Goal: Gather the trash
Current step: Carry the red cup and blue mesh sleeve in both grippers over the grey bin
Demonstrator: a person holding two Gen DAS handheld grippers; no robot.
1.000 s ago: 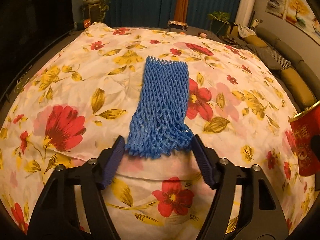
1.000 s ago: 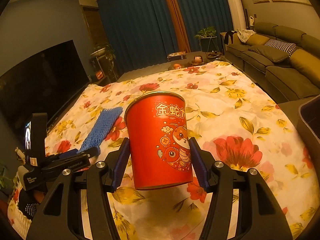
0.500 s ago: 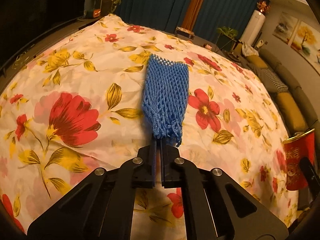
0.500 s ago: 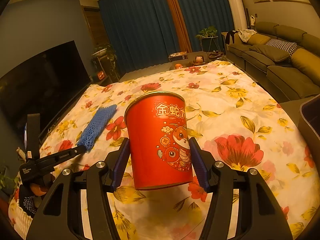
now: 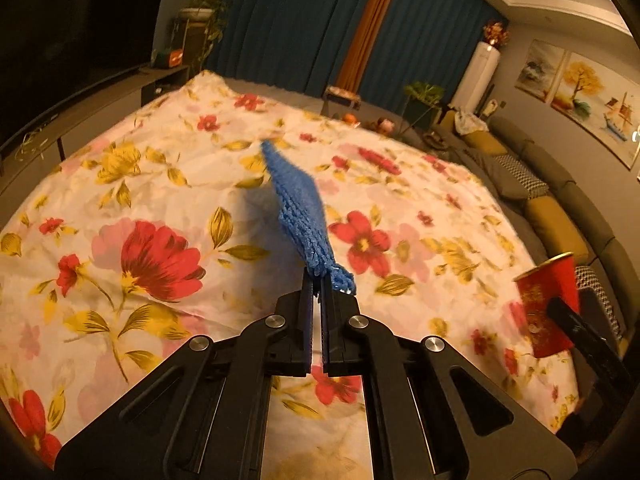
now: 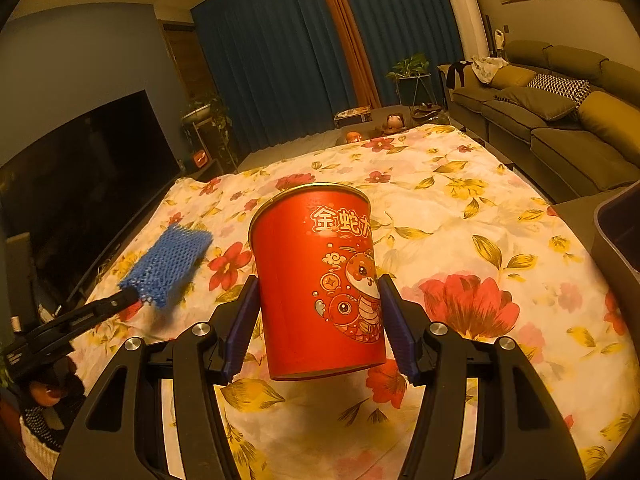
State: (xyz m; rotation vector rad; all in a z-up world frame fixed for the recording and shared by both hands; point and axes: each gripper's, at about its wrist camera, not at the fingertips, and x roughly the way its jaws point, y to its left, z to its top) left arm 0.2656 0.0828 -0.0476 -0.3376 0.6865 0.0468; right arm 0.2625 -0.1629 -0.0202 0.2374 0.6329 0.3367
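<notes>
The left tongs (image 5: 319,280) are clamped on the near end of the blue net (image 5: 301,204), which hangs clear of the cloth (image 5: 120,184) and stretches toward 11 o'clock. The right tongs (image 6: 320,320) clamp the red cup (image 6: 316,280), upright, mouth at 12; a dark bin (image 6: 618,232) lies at 3 o'clock, nearer the right tongs.

place: home living room | evidence: sofa (image 6: 560,120), curtains (image 6: 280,60), television (image 6: 80,168)

One blue foam net (image 5: 301,200) is here. One red cup (image 6: 320,280) too. Two grippers: left gripper (image 5: 319,280), right gripper (image 6: 320,316).
</notes>
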